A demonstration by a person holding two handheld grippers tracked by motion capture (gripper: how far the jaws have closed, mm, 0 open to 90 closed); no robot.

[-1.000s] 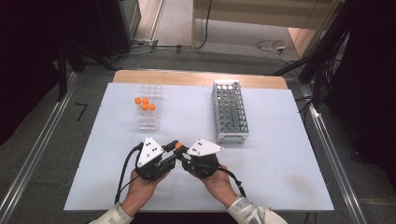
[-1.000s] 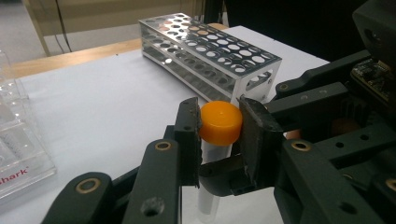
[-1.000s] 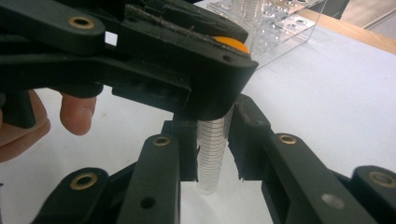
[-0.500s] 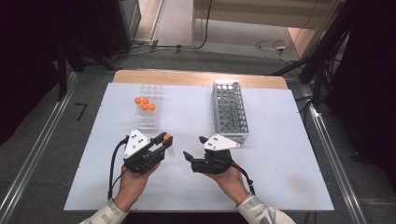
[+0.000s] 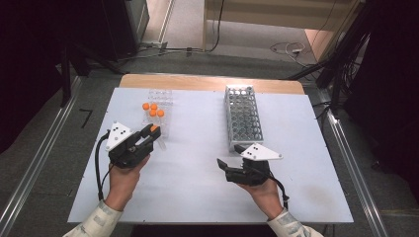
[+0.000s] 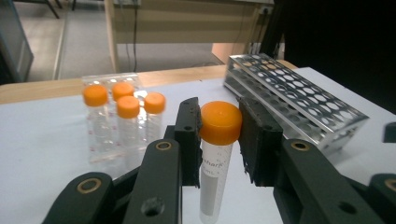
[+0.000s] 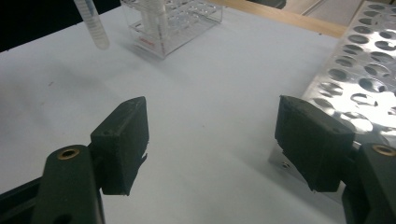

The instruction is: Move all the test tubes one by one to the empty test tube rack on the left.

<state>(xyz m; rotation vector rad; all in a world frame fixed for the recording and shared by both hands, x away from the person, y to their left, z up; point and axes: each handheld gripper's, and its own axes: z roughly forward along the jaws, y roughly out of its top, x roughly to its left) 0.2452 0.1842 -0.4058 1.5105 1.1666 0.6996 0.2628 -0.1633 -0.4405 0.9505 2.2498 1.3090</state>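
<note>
1. High view: a person works two grippers over a white tabletop (image 5: 197,148); the left gripper (image 5: 150,132) is clamped on an orange-capped tube (image 5: 154,129) just in front of the clear rack (image 5: 157,106), where four more orange caps stand; the metal rack (image 5: 242,117) lies well to the right of the clear rack, with the right gripper (image 5: 228,159), jaws apart and empty, just short of the metal rack's near end; the right hand is the nearer to the metal rack, yet the tube rides in the left.

2. Left gripper view: the jaws press on either side of the orange cap (image 6: 220,122); the tube's long axis runs upright, its clear body (image 6: 212,179) hanging below the jaws; the clear rack (image 6: 121,123) stands beyond and to the left, the metal rack (image 6: 299,100) to the right of it, so the tube's likely path crosses rightward.

3. Right gripper view: the jaws, which have just been opening, stand wide with nothing between them; the metal rack (image 7: 369,70) lies just beside the right jaw; the clear rack (image 7: 173,23) sits far off, a tube tip (image 7: 93,28) hanging to its left.
</note>
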